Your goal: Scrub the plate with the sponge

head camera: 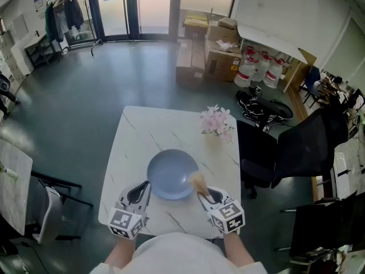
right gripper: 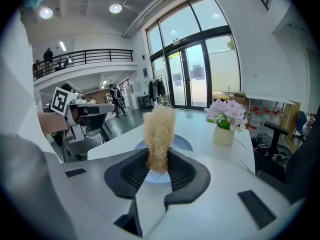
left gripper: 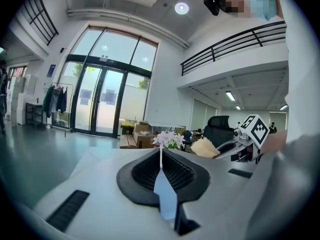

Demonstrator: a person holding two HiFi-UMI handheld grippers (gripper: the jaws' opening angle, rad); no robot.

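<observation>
**Q:** ok so what are the tongs actually doing here?

**A:** The left tongs (left gripper: 161, 173) are pressed together on the plate (head camera: 171, 173), pinching its near-left rim. In the left gripper view the blue edge sits sandwiched between the ribbed black pads. The right tongs (right gripper: 159, 170) are clamped on the sponge (right gripper: 159, 131), gripping its lower end so the rest sticks up out of the pads. The sponge is at the plate's near-right rim, touching it or just over it, can't tell which.

**Q:** and how's that stuff gonna handle?

**A:** My guess: the plate is stiff, smooth and glazed-looking. It's pale blue, round and shallow with a raised rim, so probably slippery and chippable. The rim's the only sensible place to grab it, and that's where it's held. With one pinch point I'd expect it to swivel once scrubbing pushes on it. The sponge looks like a loofah thing: straw-coloured, fibrous, scratchy, light, squashy. Held that low, the free end will likely flex, so a grip nearer the middle would give more push.

**Q:** what's around it?

**A:** The plate seems to lie flat on a white marble-look worktop (head camera: 145, 133) with rounded corners and thin grey veins. Beyond the plate to the right, well apart from it, there are pink flowers (head camera: 217, 121) in a small pale pot (right gripper: 223, 134).
</observation>
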